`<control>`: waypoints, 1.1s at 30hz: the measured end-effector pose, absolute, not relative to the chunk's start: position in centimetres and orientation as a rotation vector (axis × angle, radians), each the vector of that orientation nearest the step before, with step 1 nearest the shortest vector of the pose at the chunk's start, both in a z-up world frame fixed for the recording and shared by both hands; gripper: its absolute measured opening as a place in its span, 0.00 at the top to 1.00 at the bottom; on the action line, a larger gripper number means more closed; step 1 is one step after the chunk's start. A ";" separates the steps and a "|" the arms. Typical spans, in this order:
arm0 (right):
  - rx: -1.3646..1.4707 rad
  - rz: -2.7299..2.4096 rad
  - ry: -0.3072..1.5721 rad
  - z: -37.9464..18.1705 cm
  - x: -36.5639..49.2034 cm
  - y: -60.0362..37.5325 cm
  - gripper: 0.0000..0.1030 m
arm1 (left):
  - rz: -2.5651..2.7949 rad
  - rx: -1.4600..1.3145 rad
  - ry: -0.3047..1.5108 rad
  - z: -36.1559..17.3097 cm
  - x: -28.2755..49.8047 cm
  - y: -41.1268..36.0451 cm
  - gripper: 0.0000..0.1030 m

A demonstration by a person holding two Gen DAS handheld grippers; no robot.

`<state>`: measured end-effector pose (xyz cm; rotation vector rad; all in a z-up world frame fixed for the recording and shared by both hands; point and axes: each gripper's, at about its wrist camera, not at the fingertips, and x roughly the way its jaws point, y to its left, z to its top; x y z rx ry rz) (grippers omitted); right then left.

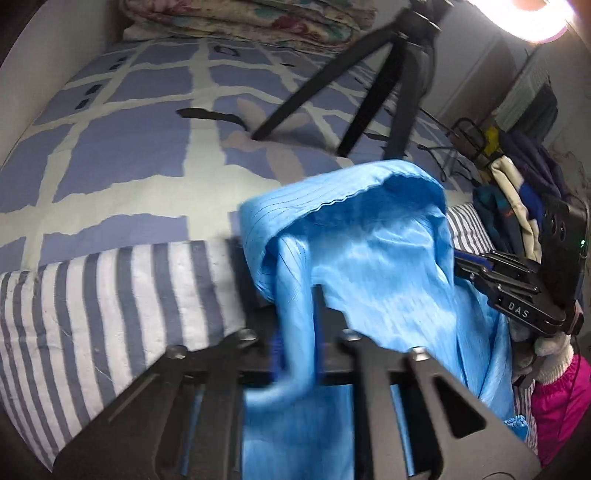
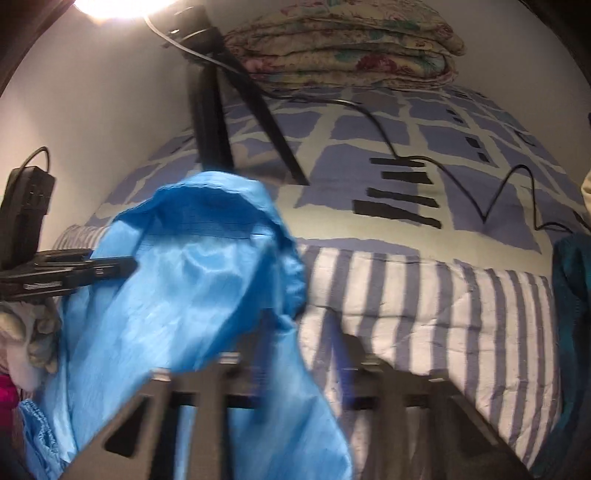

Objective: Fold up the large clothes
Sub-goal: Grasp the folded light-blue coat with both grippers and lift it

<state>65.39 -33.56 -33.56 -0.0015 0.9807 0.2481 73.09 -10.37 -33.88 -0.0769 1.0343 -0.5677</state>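
At the near edge of the bed, both wrist views, listed left to right:

Progress: early, by my judgement; blue garment [image 1: 373, 258] hangs bunched and unfolded, nothing laid flat, every fold left to do.
Bed, left part: checked blue-and-white cover [image 1: 122, 147], bare; striped quilt edge [image 1: 110, 314] along the near side.
Left gripper [image 1: 317, 291]: jaws drawn nearly together, pinching a fold of the blue garment, which drapes over its frame.
Task item, place: held in the air between the two grippers, above the striped edge, lower part trailing below the views.
Right gripper [image 2: 299, 328]: jaws likewise almost closed, cloth caught at its left finger; the grip itself is blurred.
Gloved hand [image 1: 554, 354]: holds the right gripper; pink sleeve below.
Obstruction: tripod [image 1: 369, 92] stands on the cover just behind the garment; black cable [image 2: 480, 206] trails across the landing area.
Far end: folded floral quilt [image 2: 343, 44].
Right side: heap of other clothes [image 1: 517, 192], near.
Overhead: bright lamp [image 1: 524, 14].
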 end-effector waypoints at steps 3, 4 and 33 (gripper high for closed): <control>-0.057 0.239 0.973 -33.0 64.8 -32.3 1.00 | -0.561 -0.044 0.994 -32.7 72.1 -10.9 0.96; -0.076 0.237 0.967 -32.7 64.6 -32.0 1.00 | -0.563 -0.052 0.979 -32.0 71.7 -10.9 0.96; -0.149 0.361 0.747 -19.2 34.8 -27.4 1.00 | -0.763 0.016 0.769 -21.9 43.7 -4.3 0.97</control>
